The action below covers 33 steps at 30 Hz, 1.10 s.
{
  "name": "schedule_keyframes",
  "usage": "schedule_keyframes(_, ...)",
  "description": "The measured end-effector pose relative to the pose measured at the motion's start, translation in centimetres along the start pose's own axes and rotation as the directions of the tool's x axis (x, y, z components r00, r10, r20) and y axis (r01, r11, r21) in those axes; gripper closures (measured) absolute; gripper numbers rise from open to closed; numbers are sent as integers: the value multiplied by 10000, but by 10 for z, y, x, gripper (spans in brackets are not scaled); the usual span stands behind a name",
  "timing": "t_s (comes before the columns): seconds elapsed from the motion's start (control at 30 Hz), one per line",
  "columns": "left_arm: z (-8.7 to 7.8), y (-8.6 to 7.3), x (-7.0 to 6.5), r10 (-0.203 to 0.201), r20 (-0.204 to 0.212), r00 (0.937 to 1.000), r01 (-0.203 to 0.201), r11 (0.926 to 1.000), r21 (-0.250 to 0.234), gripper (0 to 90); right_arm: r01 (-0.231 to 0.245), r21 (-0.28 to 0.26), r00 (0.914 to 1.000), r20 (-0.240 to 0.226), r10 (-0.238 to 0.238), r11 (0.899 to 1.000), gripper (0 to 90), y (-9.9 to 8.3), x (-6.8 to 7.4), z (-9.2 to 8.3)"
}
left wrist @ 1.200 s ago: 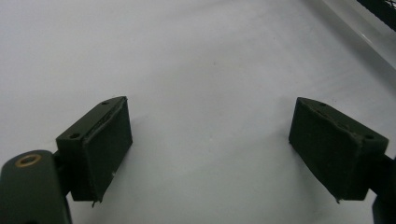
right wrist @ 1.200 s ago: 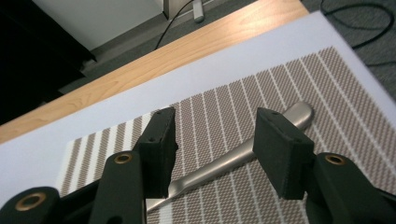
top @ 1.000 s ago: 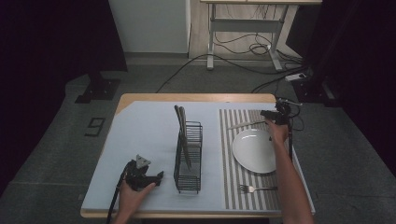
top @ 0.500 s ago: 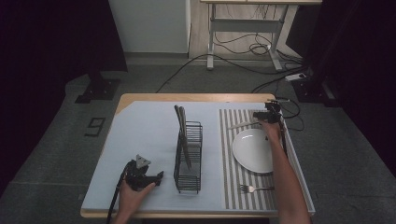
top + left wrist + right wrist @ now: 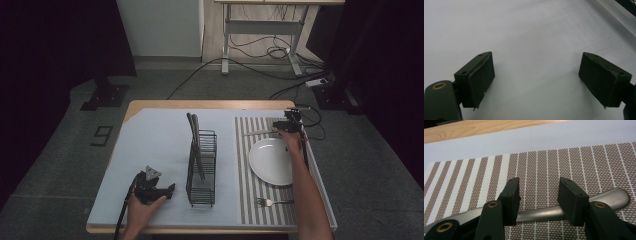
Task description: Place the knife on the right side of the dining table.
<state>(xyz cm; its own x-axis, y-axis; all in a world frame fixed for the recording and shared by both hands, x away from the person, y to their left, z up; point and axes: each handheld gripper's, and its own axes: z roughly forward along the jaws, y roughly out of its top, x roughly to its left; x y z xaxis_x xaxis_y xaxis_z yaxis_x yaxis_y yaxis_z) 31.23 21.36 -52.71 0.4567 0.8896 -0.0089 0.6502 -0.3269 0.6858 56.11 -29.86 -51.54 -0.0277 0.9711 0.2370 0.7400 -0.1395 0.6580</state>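
A silver utensil (image 5: 257, 133) lies across the far end of the striped placemat (image 5: 248, 175). My right gripper (image 5: 286, 126) sits low over its right part. In the right gripper view the gripper (image 5: 539, 197) is open, one jaw on each side of the utensil's handle (image 5: 541, 213), with a gap to each pad. The handle's broad end (image 5: 616, 196) lies to the right. My left gripper (image 5: 159, 188) rests in a hand near the table's front left. It (image 5: 536, 80) stands wide open over the bare pale mat.
A white plate (image 5: 272, 161) lies on the placemat just in front of the right gripper, and a fork (image 5: 272, 202) lies near the front edge. A black wire rack (image 5: 201, 167) holding flat upright pieces (image 5: 194, 135) stands mid-table. Cables trail on the floor behind.
My right gripper has shifted a little to the left along the far end of the placemat, over the utensil. The left gripper has stayed put.
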Motion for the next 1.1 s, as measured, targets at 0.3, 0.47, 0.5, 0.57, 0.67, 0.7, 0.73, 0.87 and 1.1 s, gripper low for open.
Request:
schedule_keyframes(0.3,0,0,0,3,-2,10000,-3,10000,0,129,-48,54,9999,166,47,10000,521,-1,1,-2)
schedule_keyframes(0.47,0,0,0,5,-2,10000,-5,10000,1,129,-169,81,9997,175,167,9998,520,-2,-1,-3)
schedule_keyframes(0.5,0,0,0,5,-3,10000,-5,10000,-1,129,-193,70,9997,164,191,9998,520,-2,-1,-3)
schedule_keyframes(0.57,0,0,0,8,-2,10000,-8,10000,2,130,-191,99,9996,203,189,9998,520,-2,-1,-3)
schedule_keyframes(0.67,0,0,0,9,-4,10000,-9,10000,-1,129,-211,97,9996,194,209,9997,520,-2,-1,-3)
schedule_keyframes(0.7,0,0,0,9,-4,10000,-9,10000,1,129,-219,95,9996,194,217,9997,520,-2,-1,-3)
schedule_keyframes(0.73,0,0,0,8,-4,10000,-8,10000,1,129,-206,95,9995,225,203,9997,517,-2,-1,-4)
schedule_keyframes(0.87,0,0,0,8,-2,10000,-8,10000,3,130,-344,10,9993,112,344,9994,500,-3,-3,-4)
schedule_keyframes(1.1,0,0,0,0,0,10000,0,10000,3,129,-496,-610,9972,-592,460,9969,493,0,-3,-24)
